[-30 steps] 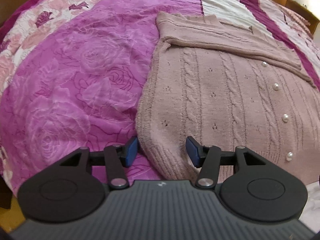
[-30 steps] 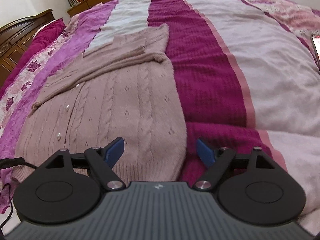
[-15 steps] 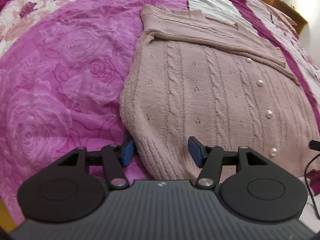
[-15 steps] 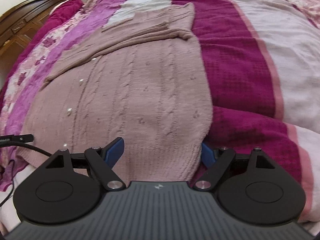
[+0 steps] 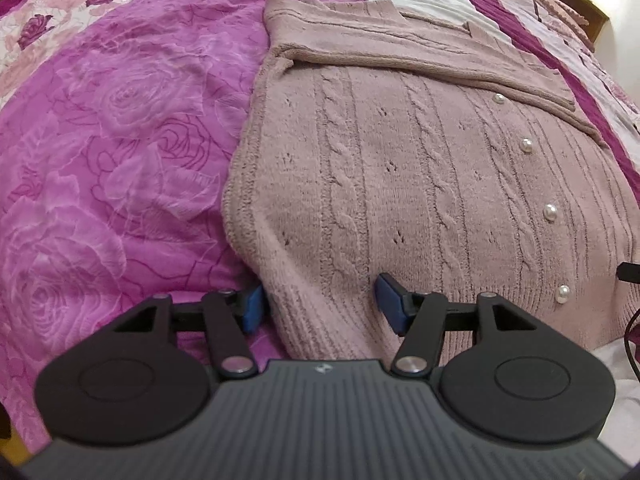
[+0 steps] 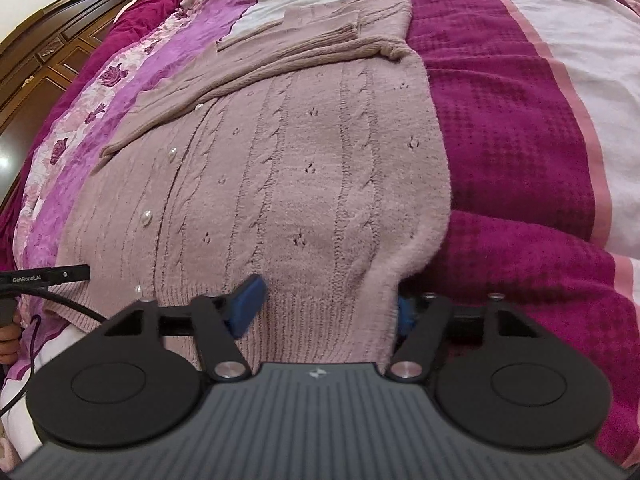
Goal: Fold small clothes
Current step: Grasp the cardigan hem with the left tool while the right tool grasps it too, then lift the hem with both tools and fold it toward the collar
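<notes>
A dusty-pink cable-knit cardigan (image 5: 400, 168) with pearl buttons lies flat on the bed, its sleeves folded across the chest. It also shows in the right wrist view (image 6: 288, 168). My left gripper (image 5: 320, 306) is open, its jaws astride the cardigan's bottom-left hem corner, one pad under the edge and one over the ribbing. My right gripper (image 6: 328, 306) is open, its jaws astride the bottom-right hem corner, the right pad partly hidden behind the knit edge.
The bed is covered by a pink rose-print spread (image 5: 120, 140) on the left and a magenta and white striped blanket (image 6: 520, 120) on the right. A dark wooden headboard (image 6: 60, 48) stands at far left. The other gripper's cable (image 6: 40, 280) shows at the left edge.
Both grippers have moved forward and down onto the cardigan's hem. The hem corners now sit between the open jaws, and the jaws have narrowed slightly.
</notes>
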`<state>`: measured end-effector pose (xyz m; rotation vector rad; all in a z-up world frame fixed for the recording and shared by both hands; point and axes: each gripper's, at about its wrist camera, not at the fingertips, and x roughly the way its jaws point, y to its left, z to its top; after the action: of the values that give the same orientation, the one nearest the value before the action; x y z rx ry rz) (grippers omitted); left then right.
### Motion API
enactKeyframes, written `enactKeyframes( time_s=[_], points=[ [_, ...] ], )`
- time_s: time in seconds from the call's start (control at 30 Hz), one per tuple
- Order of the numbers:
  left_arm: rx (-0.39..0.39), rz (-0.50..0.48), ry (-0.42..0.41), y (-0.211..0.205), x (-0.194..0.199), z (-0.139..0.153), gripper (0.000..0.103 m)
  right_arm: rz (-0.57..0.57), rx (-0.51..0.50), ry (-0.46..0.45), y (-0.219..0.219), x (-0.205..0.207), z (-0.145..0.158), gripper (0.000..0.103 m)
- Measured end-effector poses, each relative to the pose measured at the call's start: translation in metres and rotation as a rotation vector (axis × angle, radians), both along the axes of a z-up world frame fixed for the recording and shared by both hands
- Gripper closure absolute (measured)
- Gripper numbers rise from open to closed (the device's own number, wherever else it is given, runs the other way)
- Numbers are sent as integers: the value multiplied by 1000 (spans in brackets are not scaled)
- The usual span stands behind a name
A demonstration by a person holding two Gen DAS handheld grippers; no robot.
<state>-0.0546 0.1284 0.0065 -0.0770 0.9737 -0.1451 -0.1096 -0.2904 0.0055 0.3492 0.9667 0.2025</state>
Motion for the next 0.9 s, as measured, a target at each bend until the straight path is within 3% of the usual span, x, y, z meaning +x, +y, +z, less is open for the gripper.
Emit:
enactKeyframes(
  time_s=[0.1,0.17,0.2,0.23,0.4,0.67,0.9],
  points=[
    [-10,1,-9,1,-2,2,54,-12,21,-3,-4,-2,-1,59],
    [-23,2,-8,2,-2,4,69,-22,48,-9,-8,-5,-1,75],
    [-50,0,2,4,-2,5,83,-28,65,-16,-10,-7,-1,78],
    [-85,3,16,5,-1,5,85,-34,79,-25,-12,-8,1,81],
    [-137,22,11,7,-1,10,88,-55,143,-79,-18,-13,9,88],
    [-280,50,-72,17,-5,26,89,-97,230,-183,-21,-14,28,91],
    [-361,102,-144,22,-2,45,89,-118,233,-256,-22,-6,46,94]
  ],
)
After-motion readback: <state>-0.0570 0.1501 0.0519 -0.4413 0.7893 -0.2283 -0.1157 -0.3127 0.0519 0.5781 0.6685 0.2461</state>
